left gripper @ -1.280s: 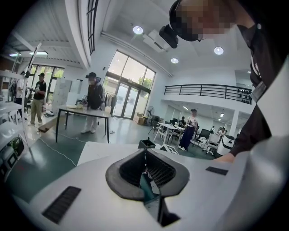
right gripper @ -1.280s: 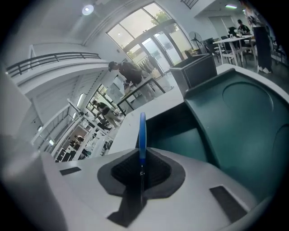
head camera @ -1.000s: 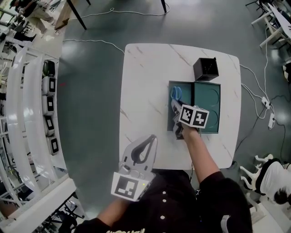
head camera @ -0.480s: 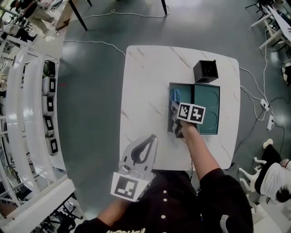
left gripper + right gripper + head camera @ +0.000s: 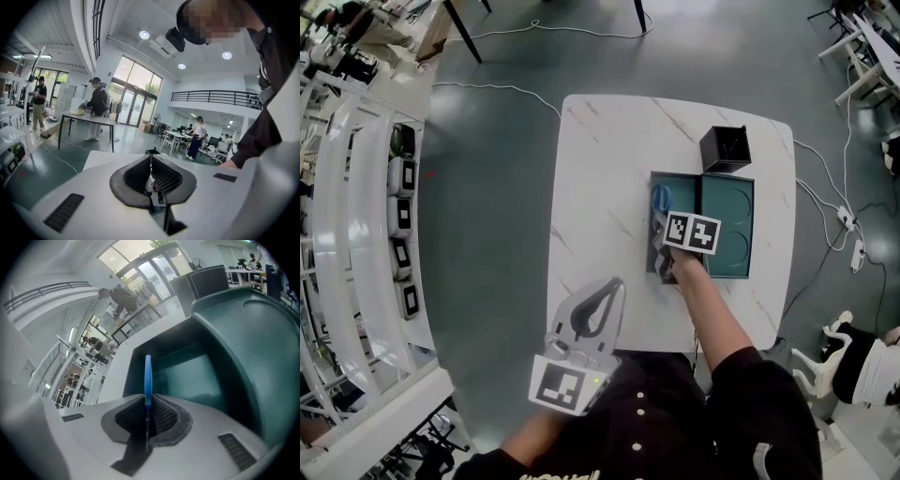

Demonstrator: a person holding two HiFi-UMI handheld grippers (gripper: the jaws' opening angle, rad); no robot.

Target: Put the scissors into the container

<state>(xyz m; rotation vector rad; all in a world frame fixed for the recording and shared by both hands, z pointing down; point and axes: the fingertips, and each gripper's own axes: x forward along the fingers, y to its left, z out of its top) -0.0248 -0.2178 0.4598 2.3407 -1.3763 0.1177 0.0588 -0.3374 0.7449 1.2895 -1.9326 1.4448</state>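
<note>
A: How will the scissors (image 5: 148, 380) handle?
B: Judged light, stiff and thin. The smooth blades could slip or swivel in a pinch. The best hold looks like flat across the blades near the pivot.

A: How do they look?
B: Blue loop handles and grey blades. The right gripper view shows them edge-on, handle pointing forward.

A: Where are they?
B: In or over the left compartment of the teal container (image 5: 733, 202), handles (image 5: 662, 197) toward its far end. Whether they touch its floor (image 5: 187, 376) can't be told.

A: And the grippers?
B: The right gripper (image 5: 146, 416) is clamped on the scissors at the blade end, above the container's near-left part (image 5: 661, 225). The left gripper (image 5: 151, 176) has its jaws together and holds nothing. It sits well apart from the container, on the container's near-left side (image 5: 609, 286).
</note>
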